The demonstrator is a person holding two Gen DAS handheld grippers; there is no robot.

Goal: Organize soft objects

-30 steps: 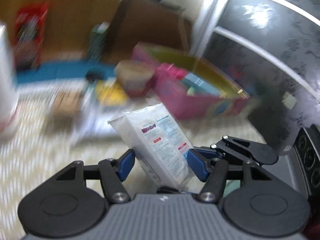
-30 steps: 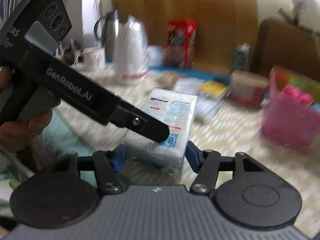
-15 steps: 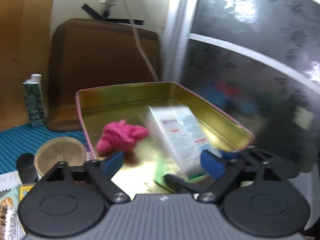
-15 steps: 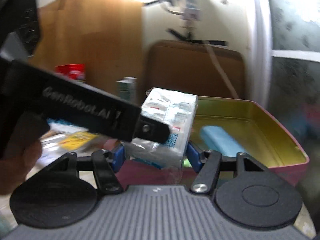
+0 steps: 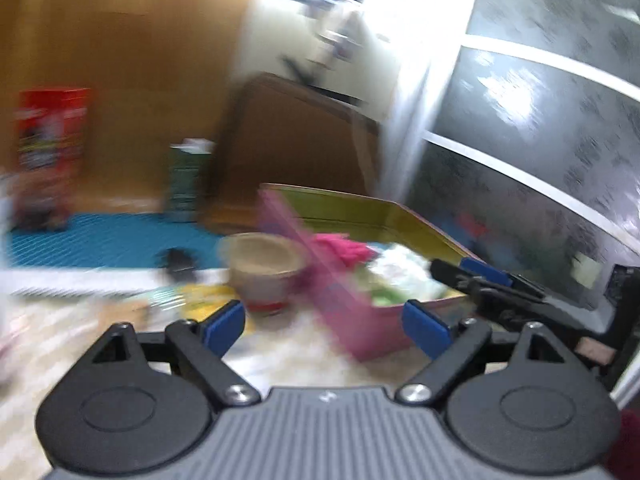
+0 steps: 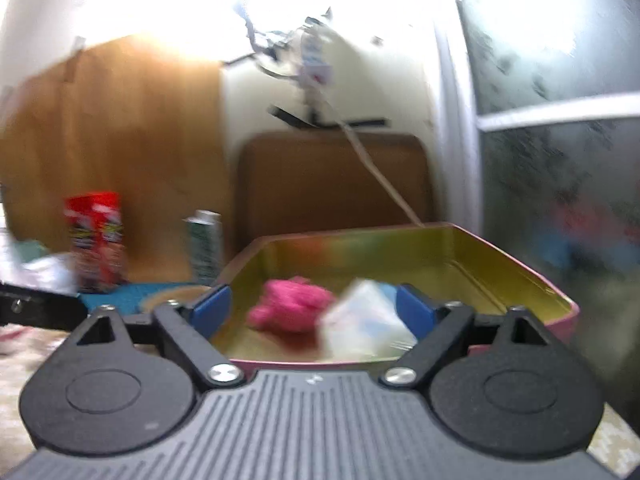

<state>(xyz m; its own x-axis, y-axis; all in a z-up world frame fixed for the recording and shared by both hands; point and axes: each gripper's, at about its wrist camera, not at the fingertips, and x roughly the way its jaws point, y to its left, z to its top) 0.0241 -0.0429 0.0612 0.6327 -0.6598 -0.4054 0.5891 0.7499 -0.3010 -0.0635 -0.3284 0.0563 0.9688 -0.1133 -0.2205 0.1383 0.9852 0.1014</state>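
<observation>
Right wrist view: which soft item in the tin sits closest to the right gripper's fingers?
The white tissue pack, blurred, just beside the right gripper's right-hand pad as its jaws open. The pink fluffy bundle lies further left and back in the tin.

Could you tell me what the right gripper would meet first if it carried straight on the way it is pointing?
Probably the white tissue pack between its opening jaws, untouched by the pads, inside the pink tin; the right gripper points into it. Depth is blurred.
</observation>
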